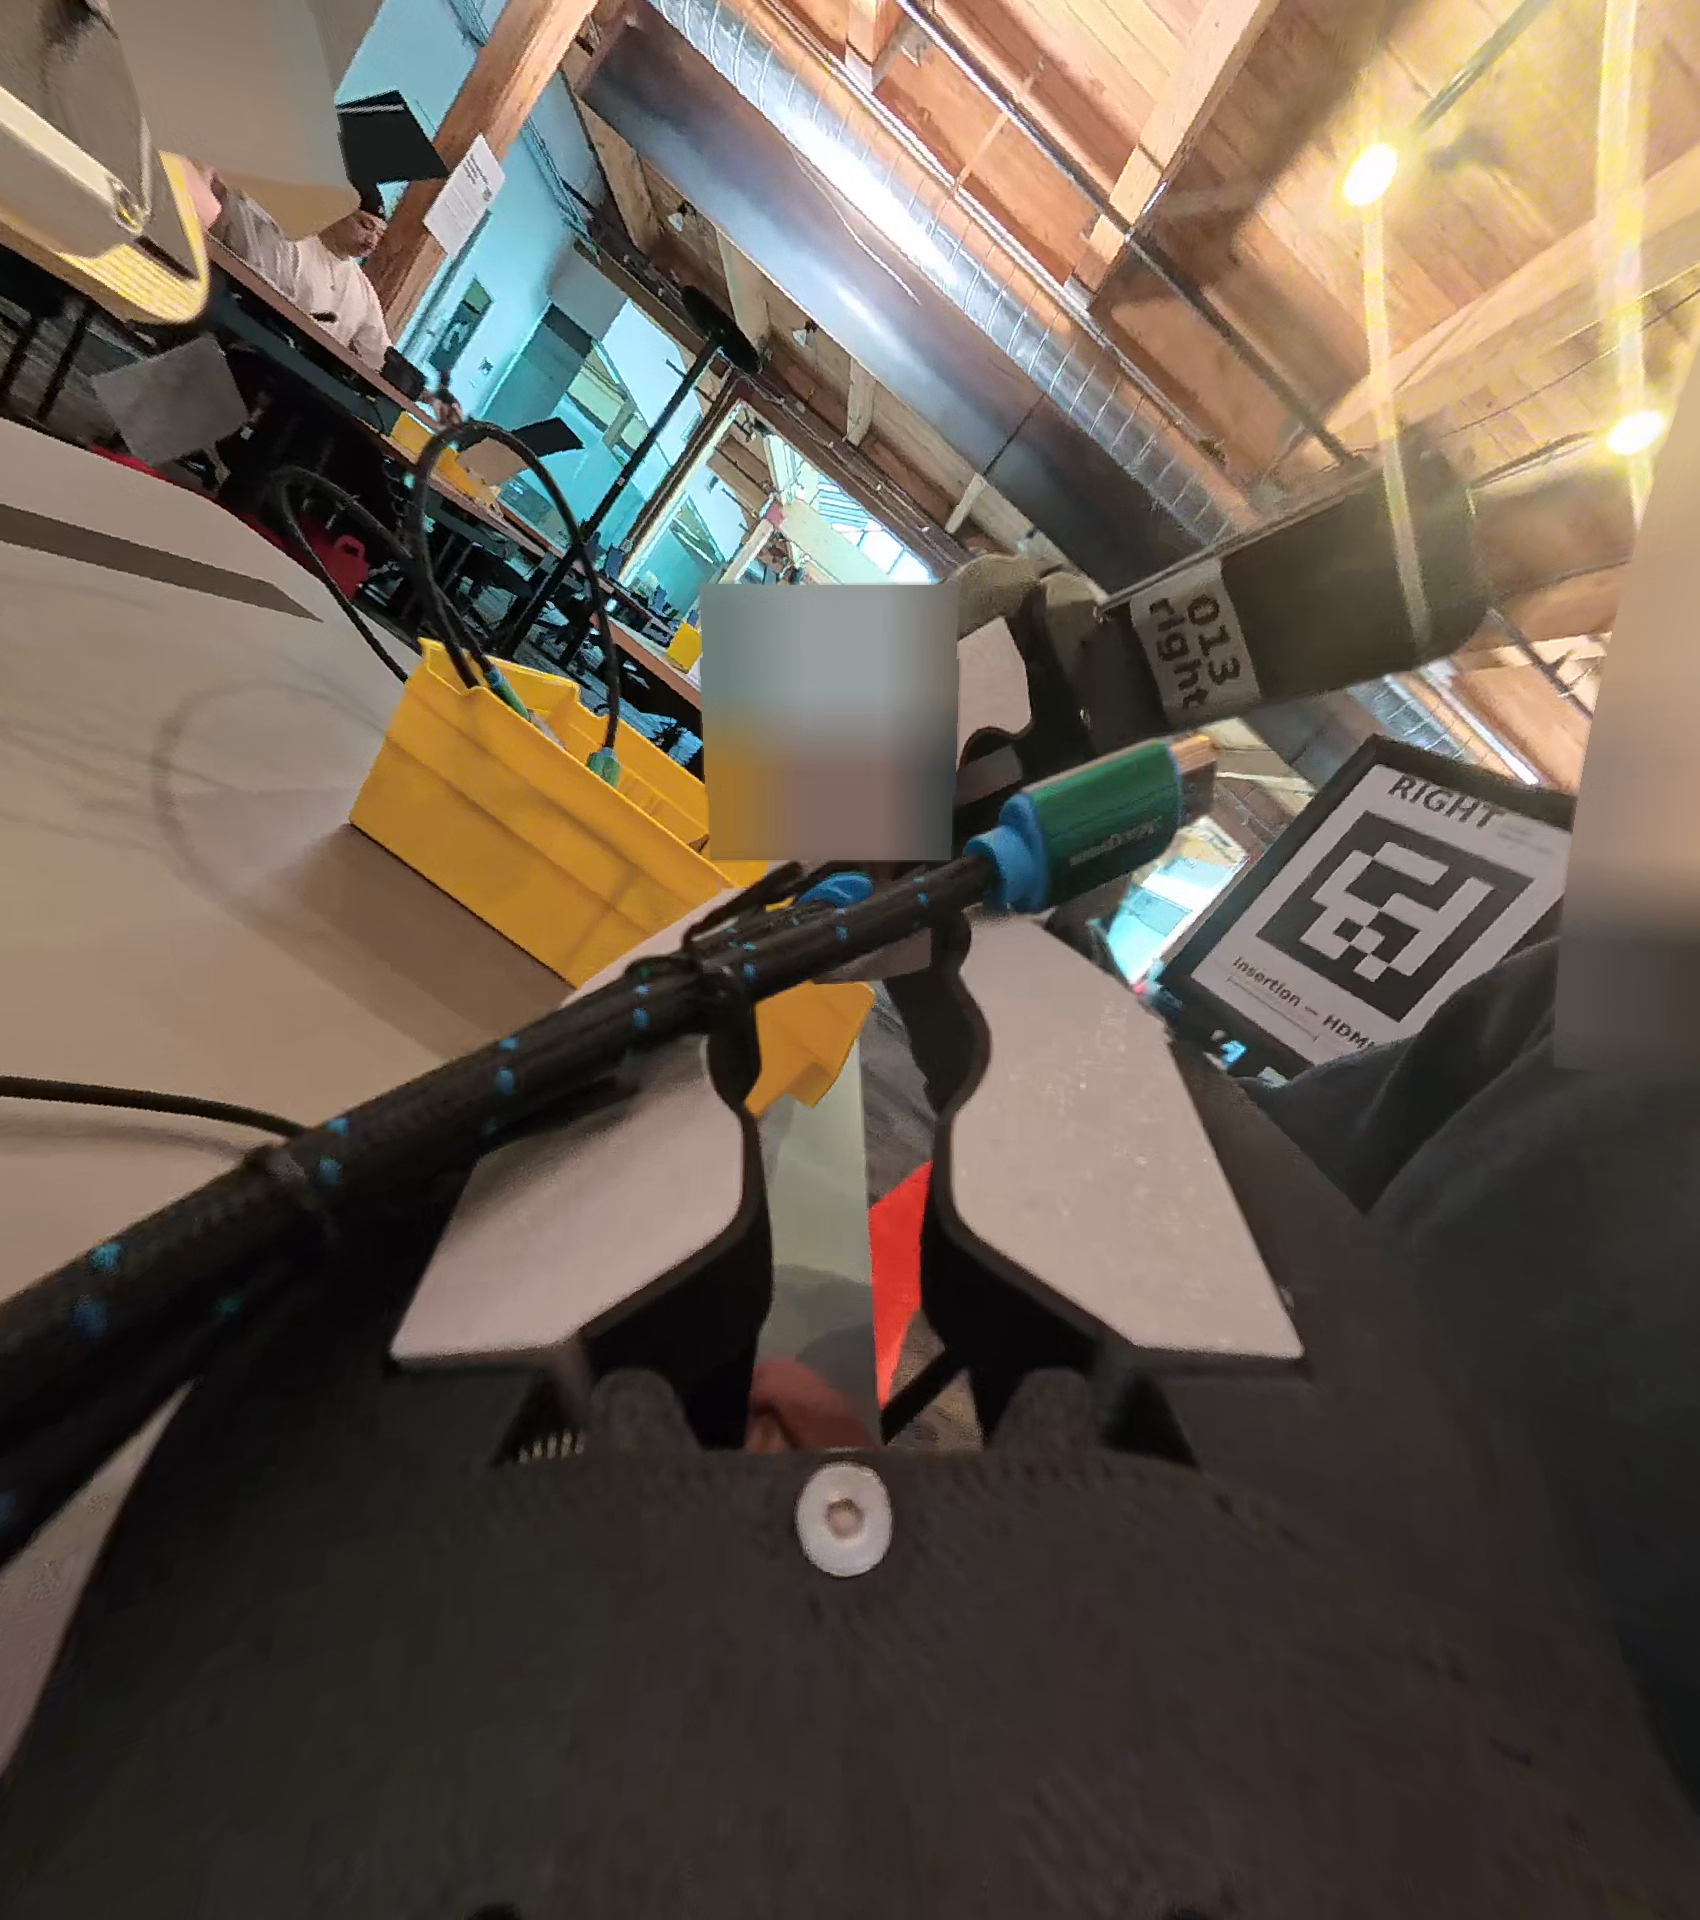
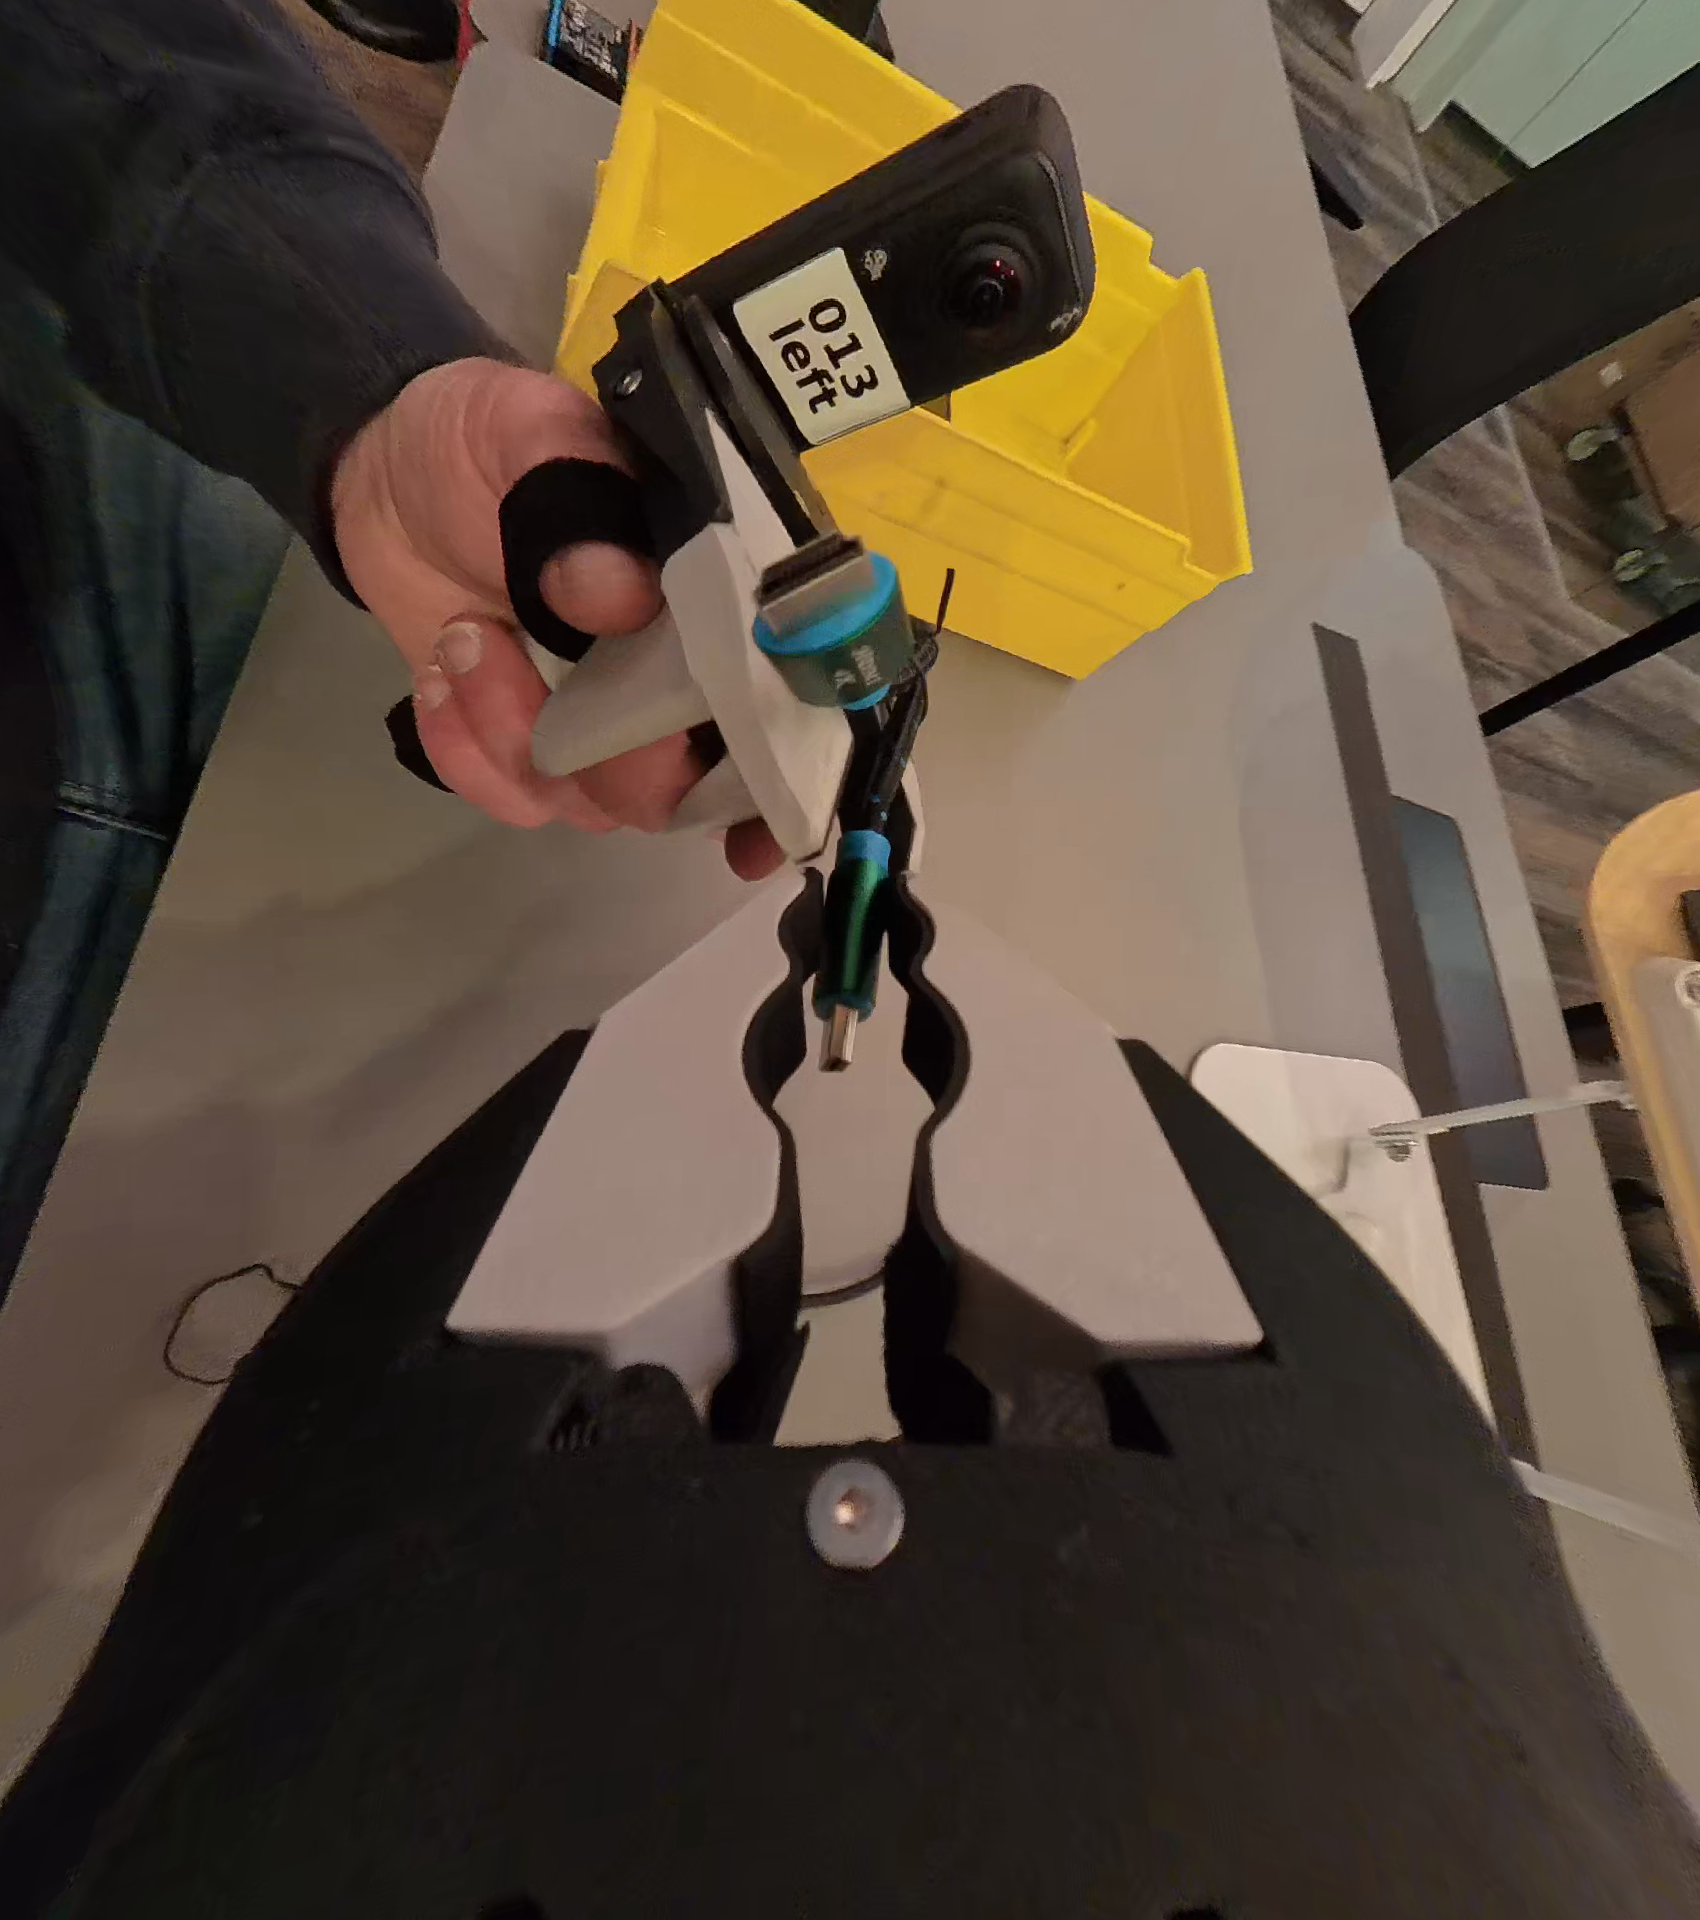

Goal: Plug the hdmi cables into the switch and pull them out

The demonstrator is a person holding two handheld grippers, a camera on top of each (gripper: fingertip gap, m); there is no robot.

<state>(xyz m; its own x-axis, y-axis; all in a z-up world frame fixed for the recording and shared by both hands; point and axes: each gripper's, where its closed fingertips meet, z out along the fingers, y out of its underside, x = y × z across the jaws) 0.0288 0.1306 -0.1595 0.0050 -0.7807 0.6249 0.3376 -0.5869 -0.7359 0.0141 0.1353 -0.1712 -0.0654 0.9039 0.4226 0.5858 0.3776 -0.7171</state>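
Observation:
My left gripper [image 1: 841, 951] is shut on a black braided HDMI cable [image 1: 472, 1091] flecked with blue, which crosses its fingertips. The cable's green plug [image 1: 1095, 821] with blue collar points up right, past the tips. In the right wrist view a hand holds the left gripper [image 2: 815, 800] above the table, and this plug [image 2: 825, 623] faces the camera. My right gripper [image 2: 851, 904] is shut on a second green plug [image 2: 851, 945], whose metal end points back between the fingers. The right gripper [image 1: 1012, 727] is partly hidden in the left wrist view. No switch is in view.
A yellow bin [image 2: 1033, 499] stands on the grey table [image 2: 1085, 779] behind both grippers; it holds more cables [image 1: 607, 769]. A white monitor base [image 2: 1293, 1101] and a wooden frame [image 2: 1646, 862] are to the right. A marker card [image 1: 1386, 904] stands nearby. A person sits far off. The grippers are tip to tip, or close to it.

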